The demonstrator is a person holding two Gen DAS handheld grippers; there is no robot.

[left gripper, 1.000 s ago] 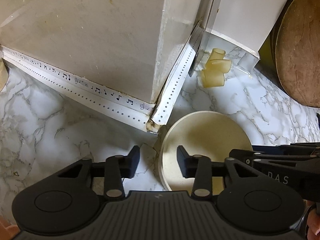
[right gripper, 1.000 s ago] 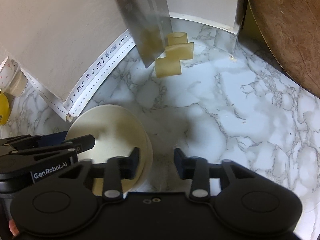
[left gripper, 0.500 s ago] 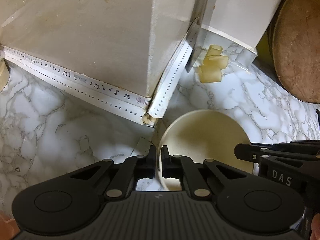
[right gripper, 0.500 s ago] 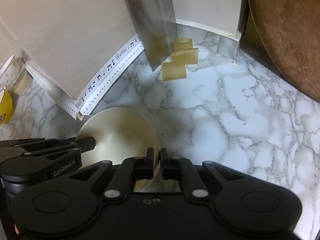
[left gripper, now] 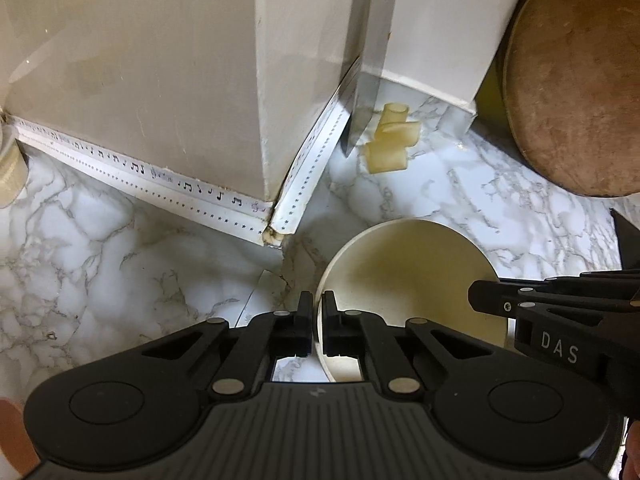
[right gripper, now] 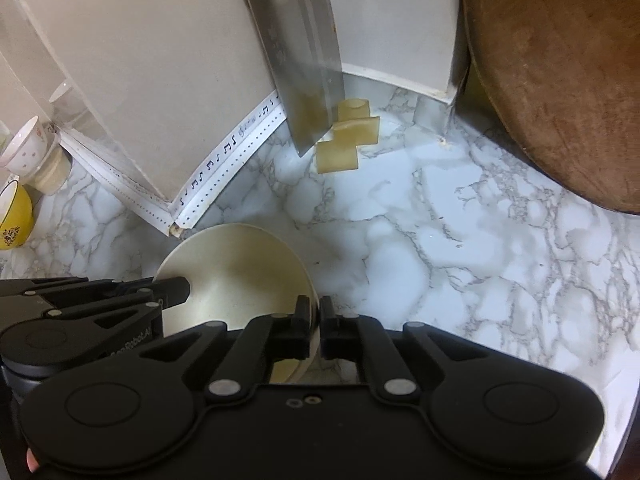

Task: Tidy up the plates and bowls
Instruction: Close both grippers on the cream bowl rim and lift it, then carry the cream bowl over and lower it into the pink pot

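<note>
A cream bowl (left gripper: 412, 276) hangs a little above the marble counter, gripped from both sides. My left gripper (left gripper: 317, 312) is shut on its left rim, one finger inside and one outside. My right gripper (right gripper: 314, 316) is shut on the opposite rim of the same cream bowl (right gripper: 236, 276). Each gripper shows in the other's view: the right gripper (left gripper: 480, 300) at the bowl's right edge, the left gripper (right gripper: 182, 292) at its left edge. The bowl looks empty.
A white wall corner (left gripper: 264, 120) with a music-note trim strip juts out just behind the bowl. A cleaver blade (right gripper: 304, 64) hangs over yellowish pieces (right gripper: 348, 140). A round wooden board (right gripper: 560, 72) leans at the right. A yellow bowl (right gripper: 12, 216) and cups (right gripper: 28, 148) stand far left.
Both grippers went from open astride the bowl's rim to shut on it. The bowl then rose off the counter with them, and the wall corner looks farther away.
</note>
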